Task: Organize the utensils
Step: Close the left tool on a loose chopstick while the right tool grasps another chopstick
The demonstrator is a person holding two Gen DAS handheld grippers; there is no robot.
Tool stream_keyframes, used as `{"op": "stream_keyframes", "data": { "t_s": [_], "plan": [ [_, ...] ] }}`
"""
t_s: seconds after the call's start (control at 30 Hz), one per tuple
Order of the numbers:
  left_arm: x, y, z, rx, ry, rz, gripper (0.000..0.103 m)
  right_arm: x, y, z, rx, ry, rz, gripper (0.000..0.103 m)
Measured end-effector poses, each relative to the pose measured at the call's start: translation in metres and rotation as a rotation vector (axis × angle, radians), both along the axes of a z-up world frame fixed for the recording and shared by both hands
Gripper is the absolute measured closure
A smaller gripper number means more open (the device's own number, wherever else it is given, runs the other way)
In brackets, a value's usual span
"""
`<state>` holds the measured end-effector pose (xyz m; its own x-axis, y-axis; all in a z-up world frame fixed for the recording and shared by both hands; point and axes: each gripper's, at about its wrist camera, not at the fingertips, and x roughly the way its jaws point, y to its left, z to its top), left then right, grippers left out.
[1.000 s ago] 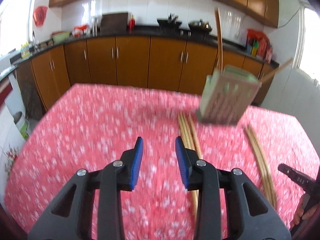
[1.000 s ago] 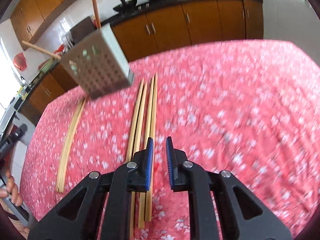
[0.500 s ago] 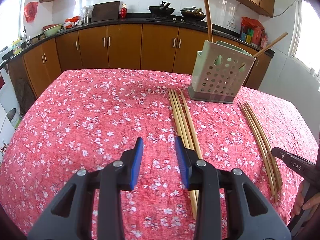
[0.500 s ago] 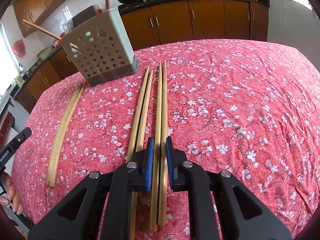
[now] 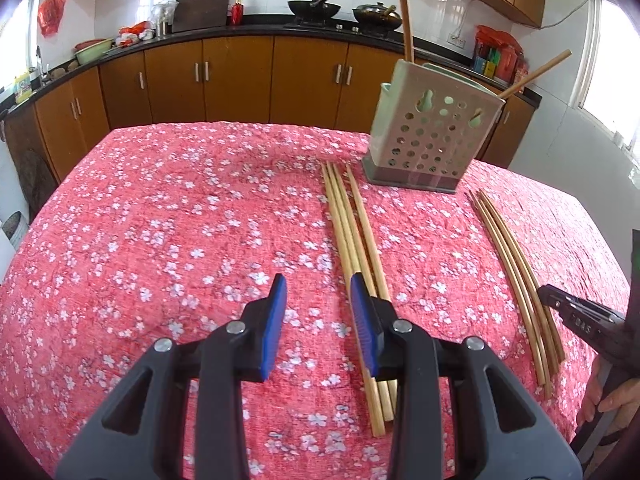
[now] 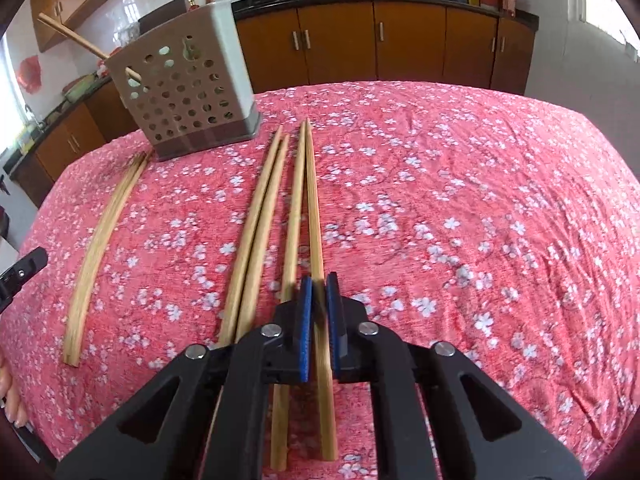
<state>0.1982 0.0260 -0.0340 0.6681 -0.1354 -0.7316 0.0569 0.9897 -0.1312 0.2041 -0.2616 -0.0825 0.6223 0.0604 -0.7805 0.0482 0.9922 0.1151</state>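
On the counter (image 6: 480, 200) with the red floral cloth, right tongs (image 6: 318, 300) are clenched on one chopstick (image 6: 314, 208) of the middle group — its neighbour lies just beside it. Left tongs (image 5: 318, 320) hang released over the cloth, nothing between the pads. Perforated utensil holder (image 5: 428, 140) stands upright at the far side; a second chopstick bundle (image 5: 516, 272) lies apart.

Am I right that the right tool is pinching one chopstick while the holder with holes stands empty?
Not quite. The holder is not empty: sticks poke out of it, as the right wrist view shows. The right tool does pinch one chopstick.
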Motion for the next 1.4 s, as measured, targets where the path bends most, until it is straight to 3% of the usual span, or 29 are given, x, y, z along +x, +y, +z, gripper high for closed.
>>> {"op": "stream_keyframes", "data": {
  "t_s": [0.13,0.43,0.77,0.97,1.13,1.27,1.4],
  "plan": [
    [-0.001,-0.005,-0.005,-0.016,0.017,-0.036,0.073,0.000,-0.018,-0.001,0.035,-0.007,-0.098,0.095],
    [0.005,-0.025,-0.025,0.016,0.091,-0.100,0.090,-0.002,-0.018,-0.002,0.016,-0.015,-0.083,0.095],
    [0.013,-0.027,-0.029,0.050,0.092,-0.078,0.090,-0.004,-0.010,-0.001,0.000,-0.016,-0.051,0.095],
    [0.013,-0.035,-0.032,0.112,0.086,-0.086,0.090,-0.004,-0.008,-0.001,0.010,-0.014,-0.033,0.095],
    [0.026,-0.019,-0.033,0.111,0.092,-0.022,0.095,-0.004,-0.006,-0.001,-0.018,-0.018,-0.012,0.095],
    [0.035,0.012,-0.033,0.103,0.098,0.046,0.095,0.004,-0.020,-0.001,-0.031,-0.020,-0.057,0.095],
    [0.035,0.032,-0.033,0.046,0.094,0.058,0.095,0.009,-0.037,-0.001,-0.009,-0.021,-0.104,0.095]
  ]
}}
